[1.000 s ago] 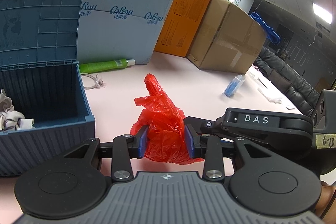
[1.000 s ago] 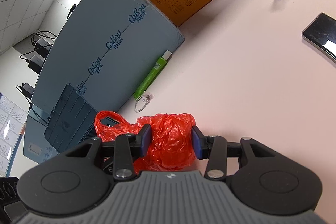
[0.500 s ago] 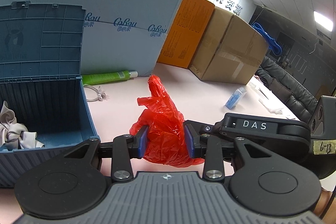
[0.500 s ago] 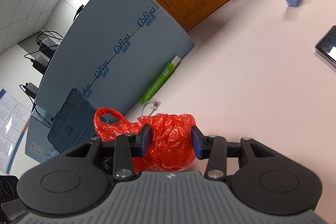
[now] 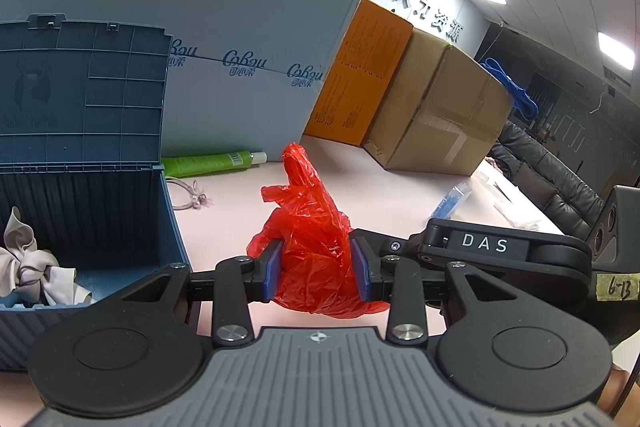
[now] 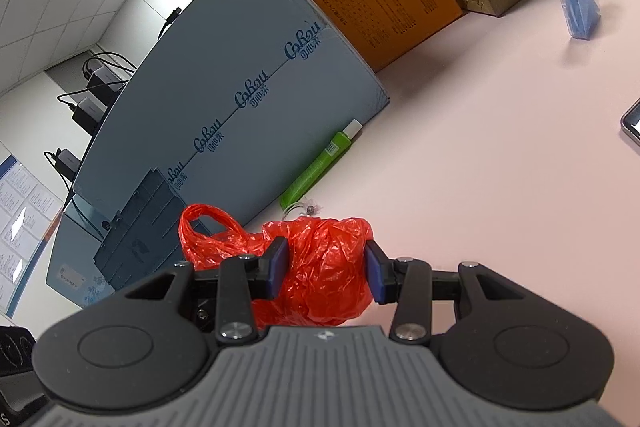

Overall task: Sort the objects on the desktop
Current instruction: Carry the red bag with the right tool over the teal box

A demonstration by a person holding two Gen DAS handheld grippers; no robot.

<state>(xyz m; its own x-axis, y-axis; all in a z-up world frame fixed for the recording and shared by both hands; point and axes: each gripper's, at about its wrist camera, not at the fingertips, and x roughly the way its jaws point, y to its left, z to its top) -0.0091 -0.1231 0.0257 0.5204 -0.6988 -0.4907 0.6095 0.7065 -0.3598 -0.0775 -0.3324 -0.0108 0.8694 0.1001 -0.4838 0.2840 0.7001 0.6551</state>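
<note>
Pink desk (image 5: 360, 187) below; both tongs, left gripper (image 5: 316, 273) and right gripper (image 6: 326, 271), pinch the red bag (image 5: 316, 247); carry it level toward the bin (image 5: 172, 227) at nine o'clock, releasing together.

The right tongs (image 6: 326, 269) pinch a crumpled red bag (image 6: 320, 267) above the pink surface (image 6: 480, 167); a green tube (image 6: 320, 167) lies beyond, against a grey box (image 6: 240, 87).

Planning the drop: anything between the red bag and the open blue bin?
Nothing visible blocks it. The red plastic bag is pinched by both the left gripper and right gripper, just right of the blue bin, whose lid stands open; only grey cloth lies inside.
</note>
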